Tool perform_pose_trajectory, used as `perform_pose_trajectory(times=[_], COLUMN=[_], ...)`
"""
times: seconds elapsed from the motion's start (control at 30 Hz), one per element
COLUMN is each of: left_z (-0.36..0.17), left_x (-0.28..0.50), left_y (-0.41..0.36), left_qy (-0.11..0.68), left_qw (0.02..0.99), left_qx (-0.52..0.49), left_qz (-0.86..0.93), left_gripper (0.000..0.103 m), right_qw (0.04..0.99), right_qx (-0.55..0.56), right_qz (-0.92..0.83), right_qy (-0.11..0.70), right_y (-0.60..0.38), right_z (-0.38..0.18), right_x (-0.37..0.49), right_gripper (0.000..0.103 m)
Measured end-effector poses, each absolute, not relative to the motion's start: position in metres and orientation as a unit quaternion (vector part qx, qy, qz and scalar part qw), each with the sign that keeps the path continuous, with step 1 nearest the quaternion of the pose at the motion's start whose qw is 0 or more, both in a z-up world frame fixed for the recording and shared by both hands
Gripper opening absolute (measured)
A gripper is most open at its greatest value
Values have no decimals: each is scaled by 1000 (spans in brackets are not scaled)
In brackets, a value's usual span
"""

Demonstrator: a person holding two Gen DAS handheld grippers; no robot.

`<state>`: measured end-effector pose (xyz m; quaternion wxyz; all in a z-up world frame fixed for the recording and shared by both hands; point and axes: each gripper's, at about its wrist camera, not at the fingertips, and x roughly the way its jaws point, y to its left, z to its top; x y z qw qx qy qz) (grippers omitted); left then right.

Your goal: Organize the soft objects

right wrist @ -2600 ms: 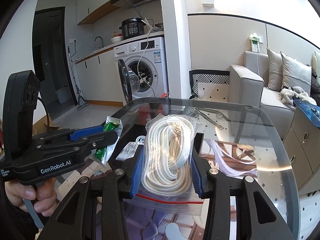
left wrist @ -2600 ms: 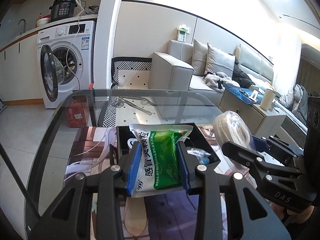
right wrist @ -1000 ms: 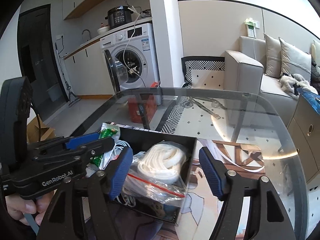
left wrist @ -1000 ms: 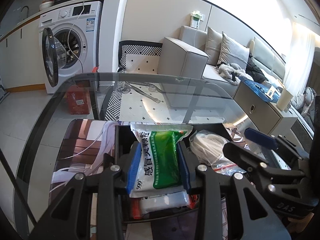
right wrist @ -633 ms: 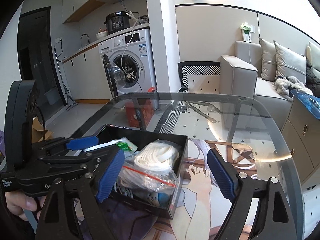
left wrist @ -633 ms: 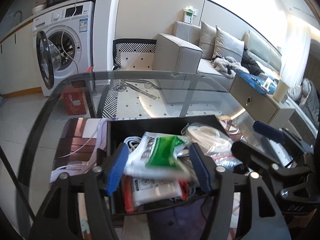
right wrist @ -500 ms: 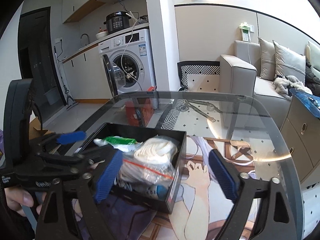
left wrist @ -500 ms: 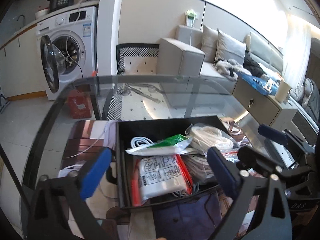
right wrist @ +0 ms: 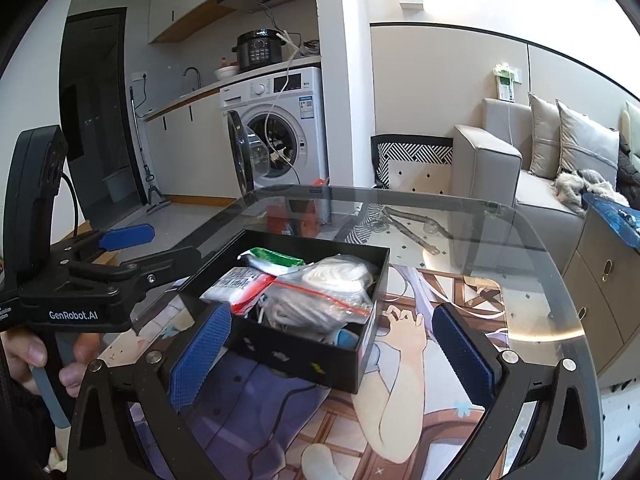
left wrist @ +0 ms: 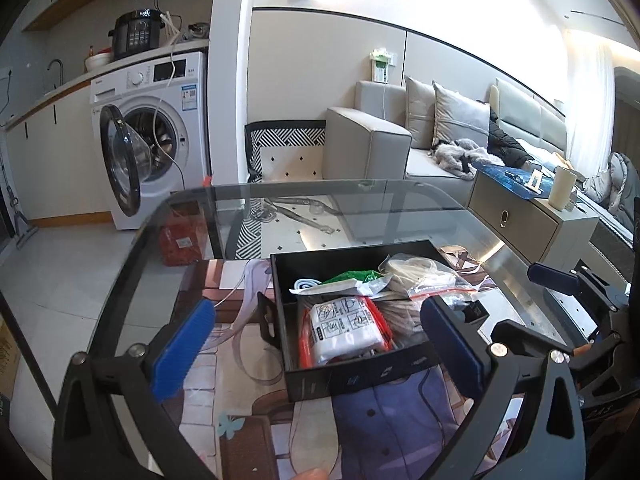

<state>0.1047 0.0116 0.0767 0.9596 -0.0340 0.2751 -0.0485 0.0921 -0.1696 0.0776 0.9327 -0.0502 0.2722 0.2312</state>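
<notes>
- The left gripper (left wrist: 320, 344) no longer holds the green-and-white sachet (left wrist: 352, 280). Its jaws are spread wide and empty, where 2.6 s ago they were clamped on the sachet.
- The right gripper (right wrist: 332, 344) has likewise released the zip bag of white rope (right wrist: 328, 284). Its jaws are fully apart with nothing between them.
- Both grippers have drawn back toward the near edge of the worktop (left wrist: 360, 208) and now hover in front of the black box (left wrist: 360, 372).
- Judgement: both placements are complete; this pair of soft objects needs no further handling unless the pile shifts.
- Black box: open-topped, standing on the printed mat (right wrist: 400, 400) near the middle of the glass worktop, closer to its near edge.
- Contents, left wrist view:
  - the sachet lies flat across the middle, toward the far wall;
  - the rope bag rests at the right side, touching the sachet, its red zip strip facing forward;
  - a red-edged white packet (left wrist: 344, 328) lies in front, against the near wall;
  - a coiled white cable (left wrist: 306, 284) sits at the far left corner.
- The items are heaped, and the rope bag reaches about rim level in the right wrist view.
- No other loose soft object is visible on the worktop.
</notes>
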Motion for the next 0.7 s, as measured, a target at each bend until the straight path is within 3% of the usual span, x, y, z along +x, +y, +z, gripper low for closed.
perform_pose_trajectory(times=[0.7], left_z=[47], left_x=[79], left_y=[9], left_qy=[275], left_qw=[960], left_qx=[-29], left_qz=[-48], left_gripper=[103], right_qw=[938], right_qx=[-42], right_qz=[240], right_qy=[246], right_y=[-172], right_z=[60], right_x=[62], right_gripper=[102])
